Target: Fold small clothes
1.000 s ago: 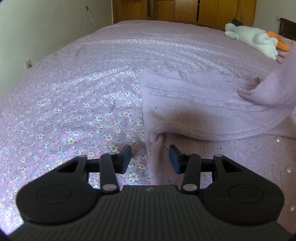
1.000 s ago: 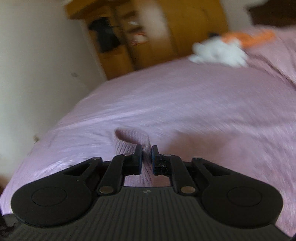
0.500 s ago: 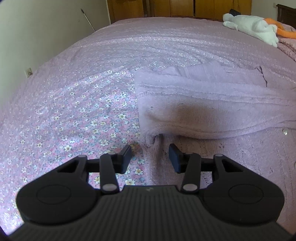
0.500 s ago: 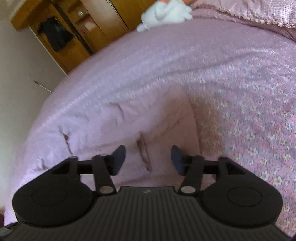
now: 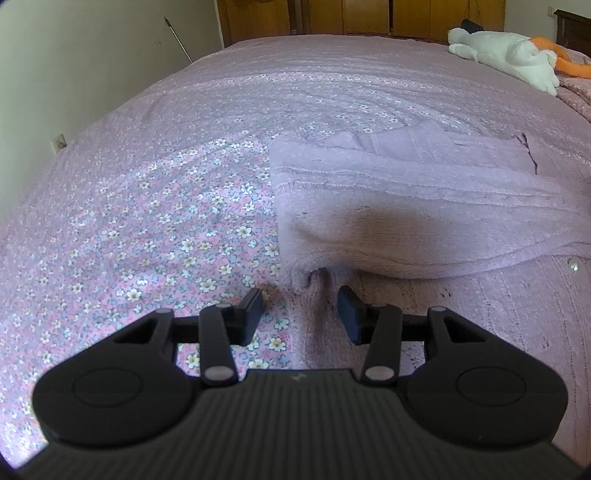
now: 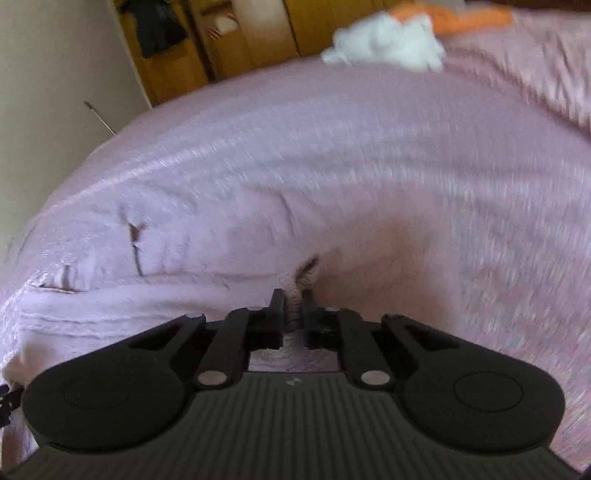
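Note:
A small pale pink knitted cardigan [image 5: 406, 206] with pearl buttons lies partly folded on the flowered pink bedspread [image 5: 147, 221]. My left gripper [image 5: 300, 314] is open and hovers low over the cardigan's near left edge, holding nothing. In the right wrist view the cardigan [image 6: 184, 251] lies spread in front, and my right gripper [image 6: 293, 308] is shut on a pinched ridge of its fabric. That view is motion-blurred.
A white and orange plush toy [image 5: 509, 55] lies at the far right of the bed; it also shows in the right wrist view [image 6: 388, 44]. Wooden wardrobes [image 5: 351, 16] stand behind the bed. A wall [image 5: 74, 74] runs along the left.
My right gripper let go of the raised fabric, opened half a second ago, then shut again on a fold of the cardigan. The cardigan's lifted part now lies flat. My left gripper stayed open.

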`<state>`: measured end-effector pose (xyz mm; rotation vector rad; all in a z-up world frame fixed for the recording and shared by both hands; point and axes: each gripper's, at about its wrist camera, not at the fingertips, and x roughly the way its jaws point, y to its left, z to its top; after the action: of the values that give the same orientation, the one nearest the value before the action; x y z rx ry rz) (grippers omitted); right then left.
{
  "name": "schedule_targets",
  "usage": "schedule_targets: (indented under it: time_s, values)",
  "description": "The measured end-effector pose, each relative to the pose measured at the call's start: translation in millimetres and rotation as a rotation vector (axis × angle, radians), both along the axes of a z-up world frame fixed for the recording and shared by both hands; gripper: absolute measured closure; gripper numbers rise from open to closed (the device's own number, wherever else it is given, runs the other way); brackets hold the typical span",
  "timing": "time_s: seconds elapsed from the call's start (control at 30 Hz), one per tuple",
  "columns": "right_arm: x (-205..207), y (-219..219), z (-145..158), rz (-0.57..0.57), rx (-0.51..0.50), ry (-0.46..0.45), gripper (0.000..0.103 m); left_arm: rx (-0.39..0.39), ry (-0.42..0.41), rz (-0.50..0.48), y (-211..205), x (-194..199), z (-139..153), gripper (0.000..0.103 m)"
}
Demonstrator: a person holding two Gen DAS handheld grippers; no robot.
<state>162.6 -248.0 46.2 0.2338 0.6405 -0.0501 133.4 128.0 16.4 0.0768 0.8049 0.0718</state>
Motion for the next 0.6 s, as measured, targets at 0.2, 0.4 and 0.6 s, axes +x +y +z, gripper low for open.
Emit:
schedule_targets:
  time_s: [0.2, 0.4, 0.6]
  values:
    - [-9, -24, 25, -0.076, -0.090, -0.047, 0.095, -0.011, -0.006, 0.006, 3, 2, -1, 0.054]
    - [10, -38, -30, -0.045, -0.101, 0.126, 0.094, 0.001, -0.010, 0.001, 2, 3, -3, 0.050]
    - [-4, -38, -17, -0.049, -0.034, 0.109, 0.074, 0.001, 0.003, -0.002, 3, 6, 1, 0.049]
